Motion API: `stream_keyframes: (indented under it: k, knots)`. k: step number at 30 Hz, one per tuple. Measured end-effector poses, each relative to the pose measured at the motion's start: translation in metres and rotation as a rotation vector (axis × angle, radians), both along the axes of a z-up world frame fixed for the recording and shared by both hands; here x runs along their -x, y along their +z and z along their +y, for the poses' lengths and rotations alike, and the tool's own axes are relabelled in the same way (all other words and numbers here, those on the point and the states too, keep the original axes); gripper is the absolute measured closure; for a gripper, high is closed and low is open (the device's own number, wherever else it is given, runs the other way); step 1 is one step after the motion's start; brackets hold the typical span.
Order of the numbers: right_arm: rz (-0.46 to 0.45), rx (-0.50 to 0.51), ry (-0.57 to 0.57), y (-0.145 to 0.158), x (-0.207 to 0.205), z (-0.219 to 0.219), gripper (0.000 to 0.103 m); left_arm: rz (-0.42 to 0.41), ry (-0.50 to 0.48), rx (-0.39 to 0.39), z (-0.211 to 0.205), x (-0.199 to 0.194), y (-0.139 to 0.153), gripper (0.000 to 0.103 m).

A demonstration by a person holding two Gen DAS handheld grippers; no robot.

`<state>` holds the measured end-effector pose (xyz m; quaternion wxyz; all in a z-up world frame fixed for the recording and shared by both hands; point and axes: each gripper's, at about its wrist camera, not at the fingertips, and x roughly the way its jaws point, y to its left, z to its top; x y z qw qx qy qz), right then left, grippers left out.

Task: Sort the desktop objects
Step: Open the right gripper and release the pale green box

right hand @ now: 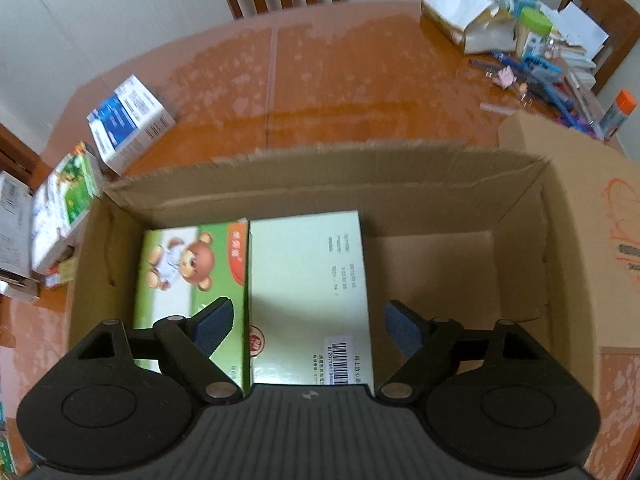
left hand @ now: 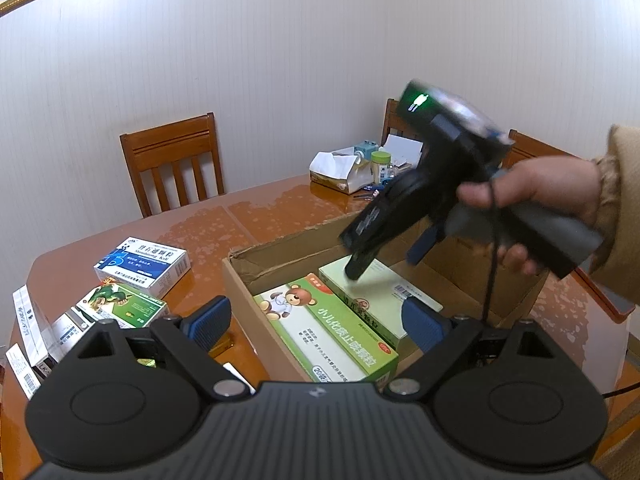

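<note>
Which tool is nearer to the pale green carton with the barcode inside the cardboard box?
Right. The right tool hangs open just above the pale green carton; the left tool is outside the box.

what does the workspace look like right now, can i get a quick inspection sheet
surface: glossy wooden table, patchy sheen
job's things: cardboard box open, holding the bear carton and the pale green carton side by side, flat; blue-white carton and leafy green carton on the table left of the box, more cartons beyond them
clutter: tissue pack, green-lidded jar, pens and papers at the far corner
grippers: left tool open, empty; right tool open above the pale green carton, not touching it
cables: thin black cord hanging from the right hand
surroundings: wooden chair, pale wall
</note>
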<state>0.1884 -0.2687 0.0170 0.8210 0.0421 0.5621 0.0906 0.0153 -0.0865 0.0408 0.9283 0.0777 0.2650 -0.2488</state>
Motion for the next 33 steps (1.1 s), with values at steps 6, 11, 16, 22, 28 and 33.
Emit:
stream_keyframes:
  k: [6, 11, 16, 22, 28, 33]
  knots:
    - [-0.042, -0.044, -0.088, 0.022, 0.015, -0.030, 0.009, 0.005, 0.011, 0.022, 0.004, -0.002, -0.002, 0.011]
    - [0.088, -0.294, -0.188, 0.000, 0.015, -0.060, 0.009, 0.003, -0.007, 0.008, 0.002, -0.002, -0.002, 0.011]
    - [0.146, -0.376, -0.213, -0.019, 0.018, -0.060, 0.009, 0.011, -0.014, -0.005, 0.000, -0.003, -0.002, 0.011]
    - [0.156, -0.382, -0.198, -0.024, 0.018, -0.051, 0.008, 0.007, -0.024, -0.014, -0.004, -0.003, 0.000, 0.011]
    - [0.154, -0.379, -0.184, -0.024, 0.015, -0.052, 0.008, 0.004, -0.031, -0.013, -0.005, 0.001, 0.000, 0.011]
    - [0.152, -0.380, -0.179, -0.023, 0.014, -0.051, 0.007, 0.007, -0.019, -0.010, -0.001, 0.004, 0.001, 0.011]
